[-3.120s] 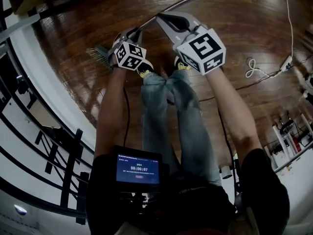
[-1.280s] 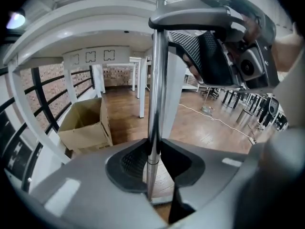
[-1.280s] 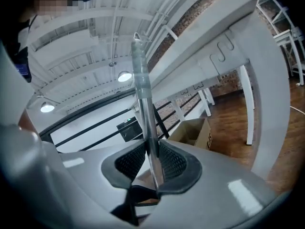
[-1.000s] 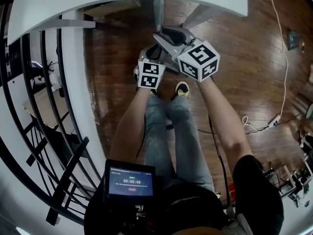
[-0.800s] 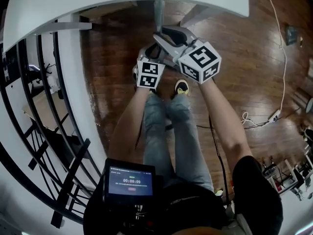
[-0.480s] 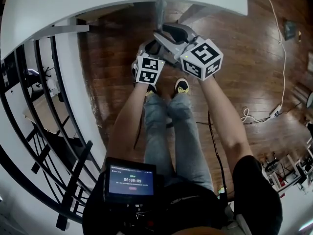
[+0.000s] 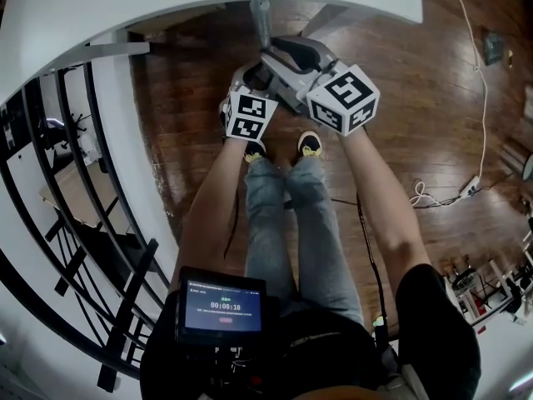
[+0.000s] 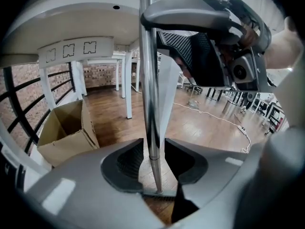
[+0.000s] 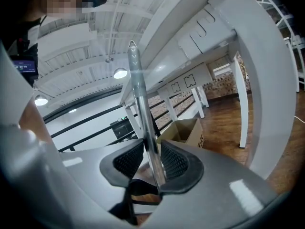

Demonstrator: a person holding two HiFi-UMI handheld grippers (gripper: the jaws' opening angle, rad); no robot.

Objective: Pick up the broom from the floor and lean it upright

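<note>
Beside the white table, the broom stands upright on the floor; left gripper and right gripper, jaws just opening, loosely flank its pole, released.

Wooden floor, upright broom, cardboard box, white cable

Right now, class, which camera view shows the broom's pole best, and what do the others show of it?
The left gripper view: the pole runs upright through the frame, down to the broom head. The right gripper view shows its upper stretch; the head view shows only its tip.
</note>
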